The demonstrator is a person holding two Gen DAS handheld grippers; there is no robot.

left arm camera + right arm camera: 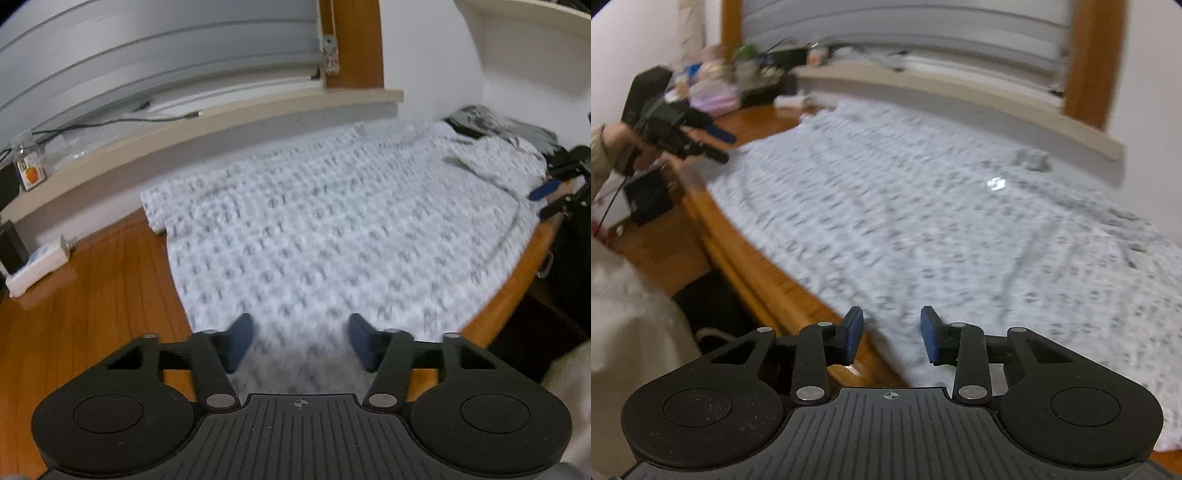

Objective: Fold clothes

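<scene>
A white garment with a small grey print [332, 236] lies spread flat on the wooden table [92, 295]; it also shows in the right wrist view [942, 229]. My left gripper [301, 341] is open and empty, its blue pads over the garment's near edge. My right gripper [892, 334] is open and empty over the garment's edge by the table's rim [768, 280]. The right gripper also shows at the far right of the left wrist view [550, 199], and the left gripper at the far left of the right wrist view [718, 146].
A windowsill [207, 122] with a jar [27, 162] and a cable runs behind the table. A white power strip [37, 266] lies at the table's left. Clutter [738, 81] sits at the table's far end. A dark item [476, 122] lies by the garment's far corner.
</scene>
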